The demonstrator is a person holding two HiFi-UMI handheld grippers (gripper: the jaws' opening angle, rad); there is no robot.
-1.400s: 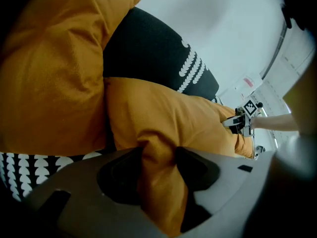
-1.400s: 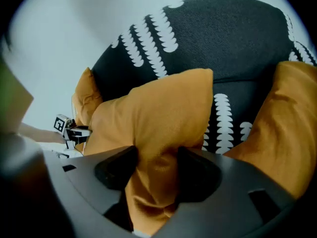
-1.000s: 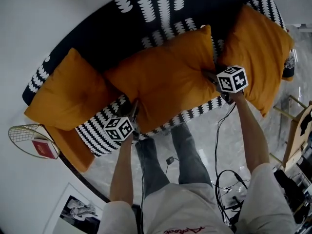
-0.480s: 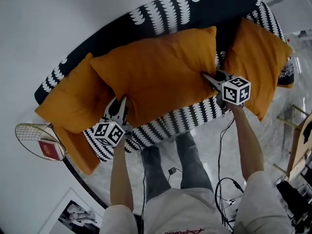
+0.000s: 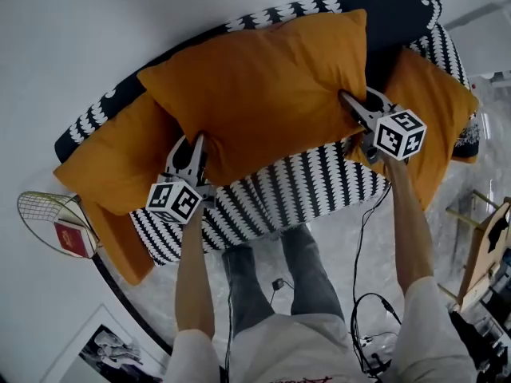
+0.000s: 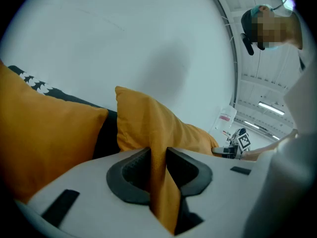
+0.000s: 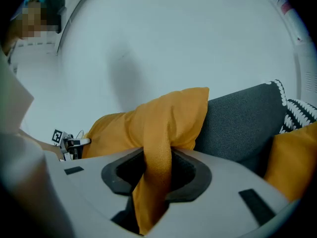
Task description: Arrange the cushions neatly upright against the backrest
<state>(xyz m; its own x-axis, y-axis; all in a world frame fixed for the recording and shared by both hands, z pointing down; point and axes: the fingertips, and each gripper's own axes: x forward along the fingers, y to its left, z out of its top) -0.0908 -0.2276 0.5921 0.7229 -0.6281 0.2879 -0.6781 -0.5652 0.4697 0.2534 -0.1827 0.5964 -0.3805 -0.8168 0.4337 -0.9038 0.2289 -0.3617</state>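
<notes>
head view: the middle cushion [image 5: 263, 94] is held above the striped sofa seat [image 5: 295, 190], in front of the dark backrest [image 5: 399, 14]. its long axis runs along the sofa, between a left cushion [image 5: 112, 166] and a right cushion [image 5: 435, 110]. a red book [image 5: 70, 239] sits at a wire basket [image 5: 36, 210], its print too small to read.
left gripper view: the left gripper [image 6: 158, 157] is clamped on the cushion's side edge, with fabric pinched between the pads.
right gripper view: the right gripper [image 7: 157, 170] pinches the opposite edge; only here does the backrest's grey weave show.
</notes>
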